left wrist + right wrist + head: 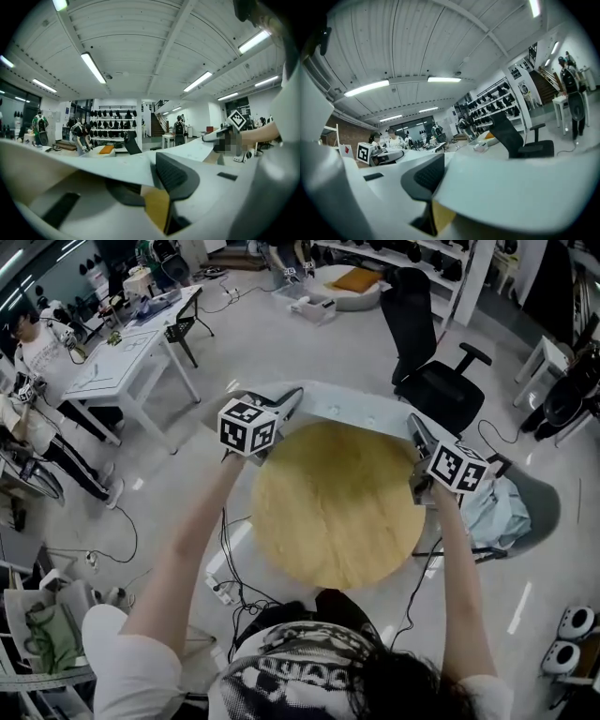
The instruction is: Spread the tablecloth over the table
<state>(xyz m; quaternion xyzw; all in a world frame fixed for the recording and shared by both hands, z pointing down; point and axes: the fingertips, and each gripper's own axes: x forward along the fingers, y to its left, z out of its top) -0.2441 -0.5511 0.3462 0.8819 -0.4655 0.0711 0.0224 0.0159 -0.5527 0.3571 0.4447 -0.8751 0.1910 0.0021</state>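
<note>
Round wooden table (337, 512), its top almost wholly bare. A pale tablecloth (361, 409) stretches along the table's far rim, pinched by the left gripper (289, 401) and right gripper (414, 427) (both clamped on fabric). Covering the top looks not yet done.

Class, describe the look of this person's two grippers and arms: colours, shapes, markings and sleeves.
The left gripper and right gripper are white-bodied, each with a white cube printed with black square markers. Their pads are dark and ribbed. The sleeves are short and white, leaving the forearms bare.
</note>
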